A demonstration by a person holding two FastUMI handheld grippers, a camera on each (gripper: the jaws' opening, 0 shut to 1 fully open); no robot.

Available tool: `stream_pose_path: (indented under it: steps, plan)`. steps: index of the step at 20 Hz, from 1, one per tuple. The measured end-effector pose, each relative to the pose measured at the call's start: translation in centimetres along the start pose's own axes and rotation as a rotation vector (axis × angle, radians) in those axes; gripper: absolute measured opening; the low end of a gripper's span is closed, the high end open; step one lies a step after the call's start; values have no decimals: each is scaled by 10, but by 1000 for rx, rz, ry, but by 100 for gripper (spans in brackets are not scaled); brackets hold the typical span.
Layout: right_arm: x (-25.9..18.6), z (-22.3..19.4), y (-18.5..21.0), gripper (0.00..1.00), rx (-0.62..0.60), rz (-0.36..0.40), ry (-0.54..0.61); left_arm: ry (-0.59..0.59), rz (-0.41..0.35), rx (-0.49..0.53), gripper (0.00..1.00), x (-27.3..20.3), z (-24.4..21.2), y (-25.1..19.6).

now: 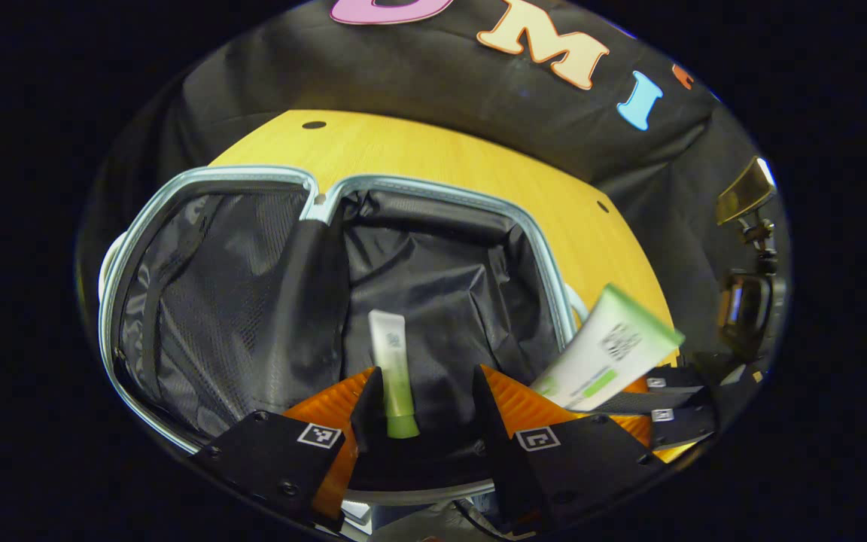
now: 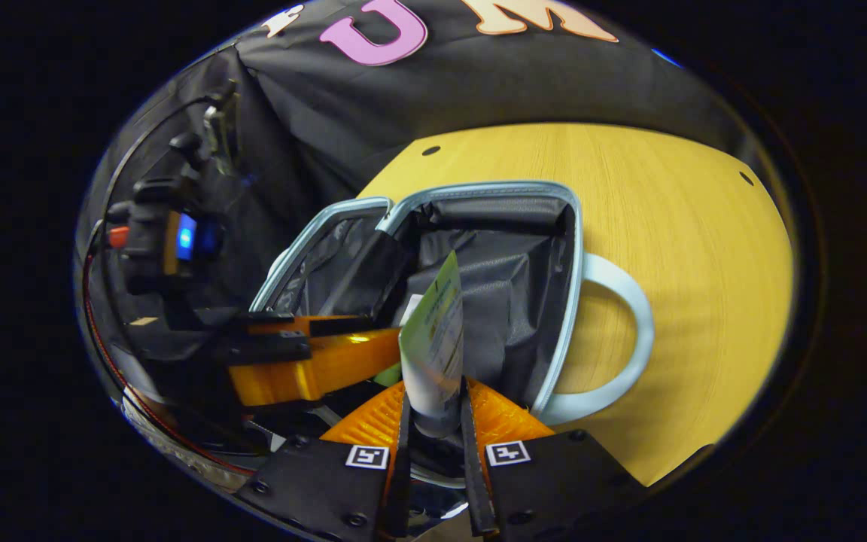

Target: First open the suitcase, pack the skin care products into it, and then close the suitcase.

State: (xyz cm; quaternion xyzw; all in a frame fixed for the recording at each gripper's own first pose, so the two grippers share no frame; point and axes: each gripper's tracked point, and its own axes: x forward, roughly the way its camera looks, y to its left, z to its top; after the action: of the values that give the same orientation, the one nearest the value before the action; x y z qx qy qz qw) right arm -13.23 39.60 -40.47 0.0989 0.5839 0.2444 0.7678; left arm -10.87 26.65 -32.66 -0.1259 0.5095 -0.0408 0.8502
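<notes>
In the left gripper view, the open suitcase point(image 1: 433, 188) is seen across the middle of the frame, lying on a yellow wooden table point(image 1: 479, 162). Its pale blue rim is drawn around two halves: a mesh-lined half at centre left and a black fabric-lined half at centre. The left gripper point(image 1: 420, 403) is seen at the bottom centre, its fingers spread apart. A slim tube with a green cap point(image 1: 392, 369) is found between them, close beside the left-hand finger and clear of the other; whether that finger touches it cannot be told, and no two-sided grasp is seen. The tube is placed over the lined half of the case. At lower right, a wider white and green tube point(image 1: 610, 350) is carried tilted by the other gripper, just past the rim of the case.

In the right gripper view, the suitcase point(image 2: 479, 192) is seen at centre, with its white handle point(image 2: 633, 331) laid on the table point(image 2: 689, 248) at centre right. The right gripper point(image 2: 434, 414) is seen at the bottom centre, clamped on the white and green tube point(image 2: 433, 346), which is pressed from both sides and held upright in front of the lined compartment. The orange fingers of the left gripper point(image 2: 313, 365) are seen at centre left.
</notes>
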Motion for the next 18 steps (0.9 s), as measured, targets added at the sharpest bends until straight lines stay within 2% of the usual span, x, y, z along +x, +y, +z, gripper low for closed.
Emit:
stream_pose_path:
  steps: [2,3,4,5,6,7,8,9,12,16,17,18]
  plan:
    - [7,-8,-3,33,9,-37,32,-49,19,36,70,-12,16,11]
    - [11,-12,-3,29,4,-48,43,-105,29,35,71,-20,31,19]
    - [11,-9,-1,33,12,-50,27,-140,38,19,76,-27,42,29]
    - [12,-9,-3,33,12,-64,23,-160,49,-3,72,-33,51,42]
    - [9,-6,-4,37,10,-71,12,-179,70,-23,74,-39,57,58]
    - [8,-3,-3,39,7,-75,-2,-194,112,-37,84,-48,63,79]
    - [0,4,-2,44,3,-78,-24,-239,148,-54,82,-55,74,101]
    - [2,5,0,39,1,-68,-43,-251,179,-82,82,-63,77,120]
    - [1,17,9,80,-39,-57,-106,-299,277,-155,85,-88,88,176]
    - [-21,46,8,98,-94,-82,-233,-314,427,-208,93,-118,83,254]
    - [-29,55,7,98,-98,-93,-268,-305,483,-218,98,-121,80,274]
    - [-37,61,5,98,-96,-104,-296,-295,528,-232,97,-123,75,292]
